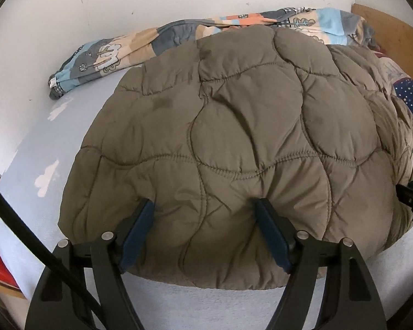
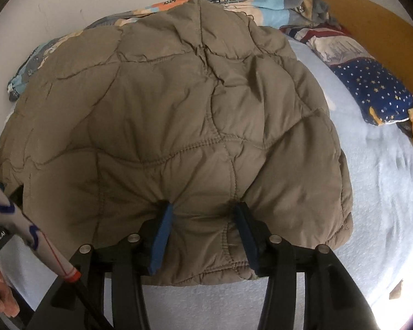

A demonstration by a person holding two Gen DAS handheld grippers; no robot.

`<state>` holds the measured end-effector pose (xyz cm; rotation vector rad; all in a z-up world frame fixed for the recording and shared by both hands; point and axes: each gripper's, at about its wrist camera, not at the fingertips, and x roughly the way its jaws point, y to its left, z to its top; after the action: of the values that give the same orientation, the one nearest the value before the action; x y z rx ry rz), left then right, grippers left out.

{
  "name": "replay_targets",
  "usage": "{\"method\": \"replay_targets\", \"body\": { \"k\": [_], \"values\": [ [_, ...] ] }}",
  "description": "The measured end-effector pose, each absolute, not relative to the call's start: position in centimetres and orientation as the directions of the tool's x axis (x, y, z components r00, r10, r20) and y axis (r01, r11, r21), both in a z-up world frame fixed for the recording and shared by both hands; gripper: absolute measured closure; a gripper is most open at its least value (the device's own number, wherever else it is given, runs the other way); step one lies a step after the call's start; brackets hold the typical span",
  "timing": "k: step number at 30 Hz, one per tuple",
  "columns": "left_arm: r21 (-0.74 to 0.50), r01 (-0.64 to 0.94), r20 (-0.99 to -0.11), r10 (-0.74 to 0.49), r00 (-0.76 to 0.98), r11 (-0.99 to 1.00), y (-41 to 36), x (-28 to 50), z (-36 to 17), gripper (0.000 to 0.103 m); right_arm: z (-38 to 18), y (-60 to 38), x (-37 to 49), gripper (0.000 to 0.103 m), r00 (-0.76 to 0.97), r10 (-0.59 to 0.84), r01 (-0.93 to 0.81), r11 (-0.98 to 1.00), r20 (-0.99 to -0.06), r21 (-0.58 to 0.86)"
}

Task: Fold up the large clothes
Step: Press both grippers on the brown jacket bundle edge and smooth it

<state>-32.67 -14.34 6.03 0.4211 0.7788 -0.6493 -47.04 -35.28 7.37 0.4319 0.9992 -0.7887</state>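
Observation:
A brown quilted jacket (image 1: 242, 126) lies folded on the pale blue bed sheet (image 1: 27, 148), its near edge towards me. My left gripper (image 1: 203, 206) stands wide open over that edge, with puffy fabric between the blue pads (image 1: 136, 233) and the fingertips sunk into it. Further right along the same edge, my right gripper (image 2: 203, 205) is open with the jacket (image 2: 179, 104) and its hem between the pads (image 2: 161, 236); creases run out from both fingertips. The right gripper's black body (image 1: 411, 196) shows at the right border of the left wrist view.
A patterned duvet (image 1: 110, 52) is bunched along the white wall (image 1: 124, 0) behind the jacket. A star-print pillow (image 2: 371, 88) and the wooden headboard (image 2: 371, 13) are at the right. A white printed band with a red tip (image 2: 35, 231) crosses the lower left.

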Motion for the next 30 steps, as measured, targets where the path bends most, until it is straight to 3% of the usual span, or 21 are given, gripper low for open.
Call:
{"method": "replay_targets", "body": {
  "k": [13,22,30],
  "values": [
    [0.171,0.668,-0.693,-0.394,0.604,0.724,-12.6,-35.7,8.0,0.027,10.9,-29.4,-47.3,0.051,0.375,-0.477,0.732,0.678,-0.795,-0.062],
    [0.183,0.667,-0.711,-0.372,0.597,0.722,-12.8,-35.7,7.1,0.027,9.0,-29.0,-46.7,0.050,0.337,-0.449,0.708,0.701,-0.827,-0.092],
    [0.183,0.671,-0.717,-0.370,0.591,0.718,-13.0,-35.4,6.6,0.027,7.4,-30.3,-46.3,0.042,0.314,-0.415,0.722,0.688,-0.854,-0.069]
  ]
}}
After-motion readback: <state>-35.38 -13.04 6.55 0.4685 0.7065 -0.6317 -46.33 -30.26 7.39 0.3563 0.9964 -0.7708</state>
